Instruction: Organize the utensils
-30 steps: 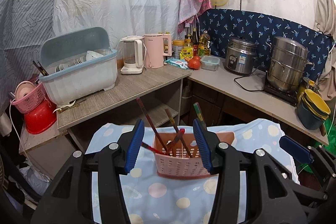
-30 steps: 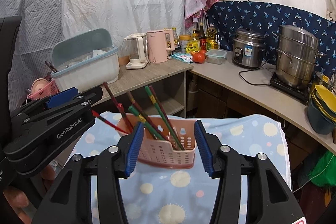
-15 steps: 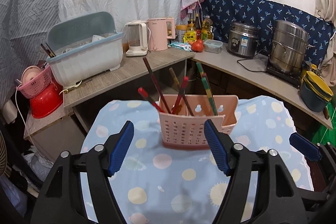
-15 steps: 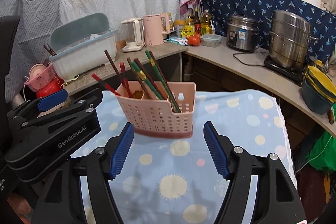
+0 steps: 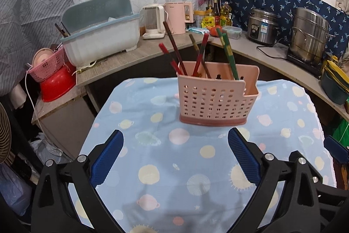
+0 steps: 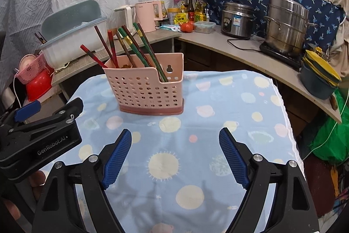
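Observation:
A pink perforated utensil holder (image 5: 214, 94) stands upright on the blue patterned cloth (image 5: 174, 167). Several red, brown and green chopsticks (image 5: 200, 54) stick out of it. The holder also shows in the right wrist view (image 6: 150, 88) with its chopsticks (image 6: 128, 45). My left gripper (image 5: 174, 156) is open and empty, well back from the holder. My right gripper (image 6: 174, 154) is open and empty, also back from it. The left gripper's body (image 6: 41, 134) shows at the left of the right wrist view.
A counter behind holds a dish rack box (image 5: 102, 34), kettles (image 5: 174, 16), a rice cooker (image 5: 262, 26) and a steel pot (image 5: 309, 36). Pink basket and red basin (image 5: 52, 71) sit at left. Stacked bowls (image 6: 320, 78) stand at right. The table edge drops off on both sides.
Both grippers have opened wide and pulled back from the holder, which now stands alone on the cloth. It looks larger and farther from the fingertips.

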Demonstrator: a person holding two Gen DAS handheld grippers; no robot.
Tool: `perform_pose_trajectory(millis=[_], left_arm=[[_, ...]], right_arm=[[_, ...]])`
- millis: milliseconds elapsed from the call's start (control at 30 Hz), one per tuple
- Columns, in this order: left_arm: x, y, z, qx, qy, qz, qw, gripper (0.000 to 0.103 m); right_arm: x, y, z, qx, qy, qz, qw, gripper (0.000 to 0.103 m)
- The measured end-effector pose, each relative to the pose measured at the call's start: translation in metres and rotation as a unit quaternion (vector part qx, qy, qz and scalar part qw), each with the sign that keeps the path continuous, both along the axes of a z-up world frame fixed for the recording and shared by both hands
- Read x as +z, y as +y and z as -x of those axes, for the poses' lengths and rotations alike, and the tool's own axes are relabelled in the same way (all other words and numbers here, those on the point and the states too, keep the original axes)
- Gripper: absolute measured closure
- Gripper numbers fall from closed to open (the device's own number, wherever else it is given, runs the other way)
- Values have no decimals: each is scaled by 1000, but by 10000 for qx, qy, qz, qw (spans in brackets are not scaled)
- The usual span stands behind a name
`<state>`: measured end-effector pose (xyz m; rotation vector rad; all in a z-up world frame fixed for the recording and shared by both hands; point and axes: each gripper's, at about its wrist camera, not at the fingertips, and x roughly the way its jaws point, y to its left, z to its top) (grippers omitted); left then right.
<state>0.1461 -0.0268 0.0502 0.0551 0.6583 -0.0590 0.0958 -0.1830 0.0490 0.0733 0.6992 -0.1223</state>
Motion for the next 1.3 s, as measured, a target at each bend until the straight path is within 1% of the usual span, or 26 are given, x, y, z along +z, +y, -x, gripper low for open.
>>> perform_pose_trajectory(millis=[167, 333, 367, 433, 533, 1300], left_arm=[[-8, 2, 1, 26, 140, 38, 9999, 11], [-6, 2, -1, 19, 187, 47, 9998, 10], [-5, 3, 0, 26, 176, 60, 9998, 10], [-3, 3, 0, 28, 161, 66, 9998, 10], [-1, 2, 1, 23, 133, 37, 9999, 10], [5, 1, 3, 23, 78, -94, 9999, 9]], right_arm=[[-6, -4, 5, -37, 30, -106, 9999, 19], [-3, -6, 4, -65, 33, -175, 9998, 16], [-2, -6, 4, -68, 28, -160, 9998, 14], [1, -6, 4, -76, -21, -158, 9998, 6], [5, -5, 6, -109, -111, -91, 9998, 6], [13, -4, 8, -94, -141, -52, 9998, 6]])
